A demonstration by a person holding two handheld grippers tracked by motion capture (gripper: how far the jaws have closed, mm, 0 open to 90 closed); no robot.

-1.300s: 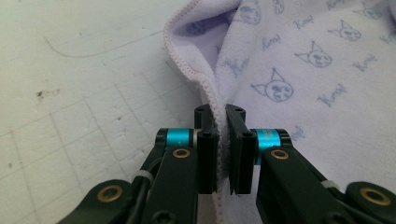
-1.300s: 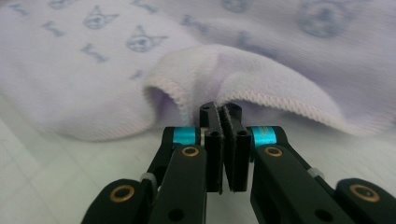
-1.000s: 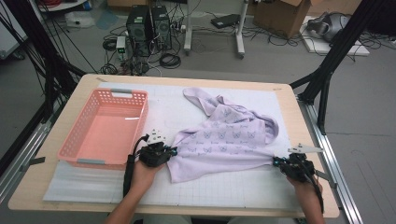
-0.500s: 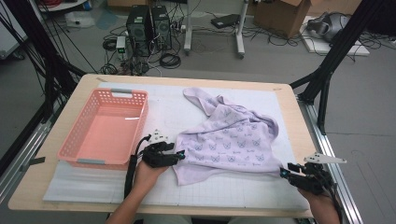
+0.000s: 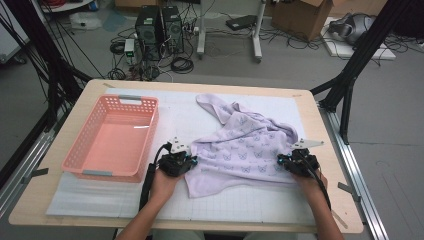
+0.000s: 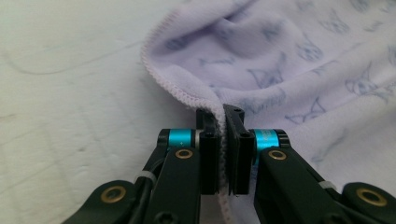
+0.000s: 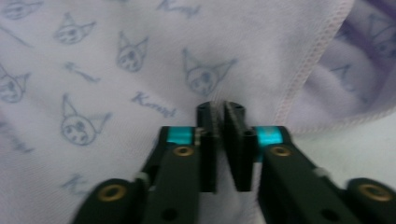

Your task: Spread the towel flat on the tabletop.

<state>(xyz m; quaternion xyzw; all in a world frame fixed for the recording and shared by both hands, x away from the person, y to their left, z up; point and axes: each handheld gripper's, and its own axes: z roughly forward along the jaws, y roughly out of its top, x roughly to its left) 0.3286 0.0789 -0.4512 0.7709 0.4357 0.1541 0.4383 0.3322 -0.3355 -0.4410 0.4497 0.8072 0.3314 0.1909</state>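
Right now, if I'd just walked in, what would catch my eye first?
A lilac towel printed with little cat faces lies rumpled across the middle of the table. The left gripper and the right gripper each pinch its near edge. Left of it sits a pink basket.

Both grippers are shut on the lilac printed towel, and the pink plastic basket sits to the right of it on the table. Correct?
Not quite. In the high view the pink plastic basket sits left of the lilac printed towel. The left gripper and right gripper are indeed shut on it.

Pink basket (image 5: 112, 137) blocks the left; bare mat (image 5: 175, 112) between it and towel (image 5: 245, 145).
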